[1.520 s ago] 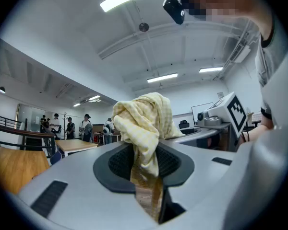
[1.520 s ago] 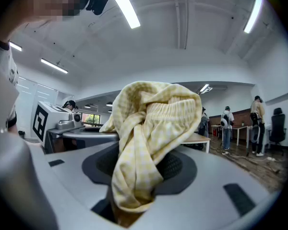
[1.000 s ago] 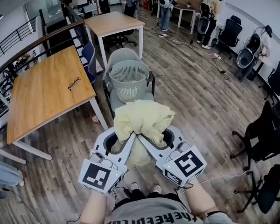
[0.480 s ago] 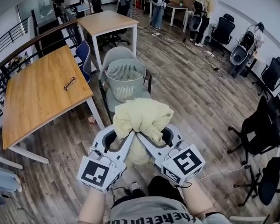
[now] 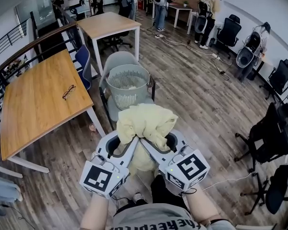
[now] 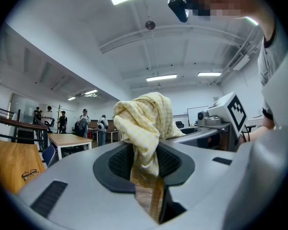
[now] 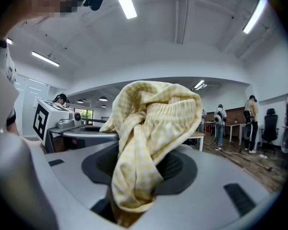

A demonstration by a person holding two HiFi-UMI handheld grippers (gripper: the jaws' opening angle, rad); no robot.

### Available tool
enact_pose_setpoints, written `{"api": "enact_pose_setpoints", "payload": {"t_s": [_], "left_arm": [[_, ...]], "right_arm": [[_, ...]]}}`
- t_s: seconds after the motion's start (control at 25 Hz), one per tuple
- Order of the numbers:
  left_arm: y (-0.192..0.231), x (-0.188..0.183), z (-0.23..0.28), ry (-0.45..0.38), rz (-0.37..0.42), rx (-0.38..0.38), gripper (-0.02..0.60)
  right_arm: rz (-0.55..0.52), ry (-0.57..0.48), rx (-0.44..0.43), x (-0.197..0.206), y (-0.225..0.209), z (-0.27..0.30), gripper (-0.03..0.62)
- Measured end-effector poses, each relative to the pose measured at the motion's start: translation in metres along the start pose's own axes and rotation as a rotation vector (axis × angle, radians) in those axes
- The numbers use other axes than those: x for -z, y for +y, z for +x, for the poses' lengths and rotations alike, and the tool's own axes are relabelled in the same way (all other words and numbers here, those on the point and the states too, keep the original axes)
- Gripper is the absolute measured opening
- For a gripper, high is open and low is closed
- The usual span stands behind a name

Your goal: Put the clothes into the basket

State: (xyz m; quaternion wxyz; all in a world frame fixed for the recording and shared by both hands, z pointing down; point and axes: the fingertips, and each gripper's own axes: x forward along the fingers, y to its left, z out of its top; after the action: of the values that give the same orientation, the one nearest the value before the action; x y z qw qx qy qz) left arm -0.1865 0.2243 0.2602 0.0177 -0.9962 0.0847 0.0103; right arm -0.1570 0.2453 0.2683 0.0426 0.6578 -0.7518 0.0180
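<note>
Because one loose garment is easier to steer with two holds, the person grips the yellow checked garment [image 5: 146, 122] from both sides. The left gripper [image 5: 132, 143] and the right gripper [image 5: 149, 145] point level and meet tip to tip, each pinching a fold of the cloth. The rest is bunched above and ahead of their tips, and a tail hangs below. The left jaws have just been opening a little, yet cloth runs between them and looks caught. The basket [image 5: 127, 94] sits on a grey chair [image 5: 116, 61] well ahead of the grippers. My guess is the bundle is held high so it can clear the basket rim on arrival.
</note>
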Motion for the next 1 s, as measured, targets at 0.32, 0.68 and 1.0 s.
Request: {"api": "enact_pose_setpoints", "payload": {"t_s": [0.32, 0.68, 1.0], "left_arm": [[0.027, -0.007, 0.055, -0.008, 0.012, -0.055, 0.103], [0.054, -0.017, 0.123, -0.017, 0.015, -0.144, 0.101], [0.066, -0.011, 0.181, -0.012, 0.023, -0.205, 0.101]], "right_arm": [[-0.014, -0.012, -0.048, -0.01, -0.056, 0.029, 0.204], [-0.029, -0.017, -0.134, -0.023, -0.125, 0.06, 0.204], [-0.026, -0.03, -0.193, -0.019, -0.184, 0.076, 0.204]]}}
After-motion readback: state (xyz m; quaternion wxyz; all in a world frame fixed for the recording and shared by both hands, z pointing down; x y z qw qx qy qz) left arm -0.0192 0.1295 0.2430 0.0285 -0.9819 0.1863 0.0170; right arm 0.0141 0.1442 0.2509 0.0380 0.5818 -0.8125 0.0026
